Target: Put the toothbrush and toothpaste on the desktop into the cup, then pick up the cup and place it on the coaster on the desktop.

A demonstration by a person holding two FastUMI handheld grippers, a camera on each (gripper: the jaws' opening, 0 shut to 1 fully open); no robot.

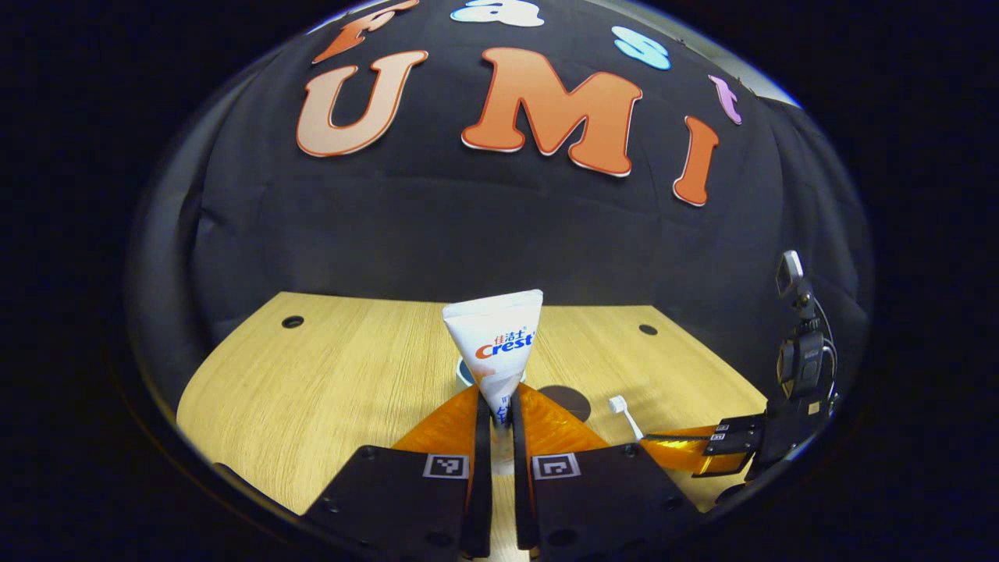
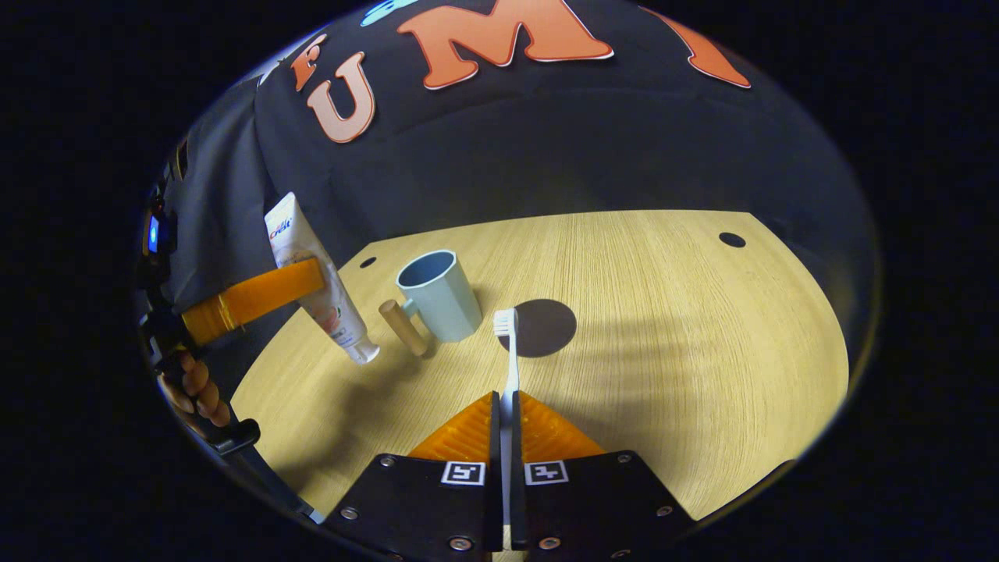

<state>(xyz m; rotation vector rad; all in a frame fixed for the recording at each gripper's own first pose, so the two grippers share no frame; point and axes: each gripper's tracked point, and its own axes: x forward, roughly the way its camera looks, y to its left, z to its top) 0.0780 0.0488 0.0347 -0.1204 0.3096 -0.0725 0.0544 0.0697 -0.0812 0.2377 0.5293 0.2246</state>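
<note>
Toothbrush [image 2: 508, 367] above pale wooden desktop [image 2: 663, 328].

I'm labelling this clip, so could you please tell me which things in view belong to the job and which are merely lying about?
Job: toothpaste in left hand-held gripper; toothbrush in right hand-held gripper; cup; coaster.
Lying about: nothing loose on the desktop.

matt wood-grain desktop [image 2: 663, 328], smooth plastic cup [image 2: 441, 293] with wooden handle [image 2: 403, 328], glossy toothpaste [image 1: 495, 347] tube

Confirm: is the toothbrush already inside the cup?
No: the toothbrush is clamped in the right tongs, beside the empty cup.
</note>
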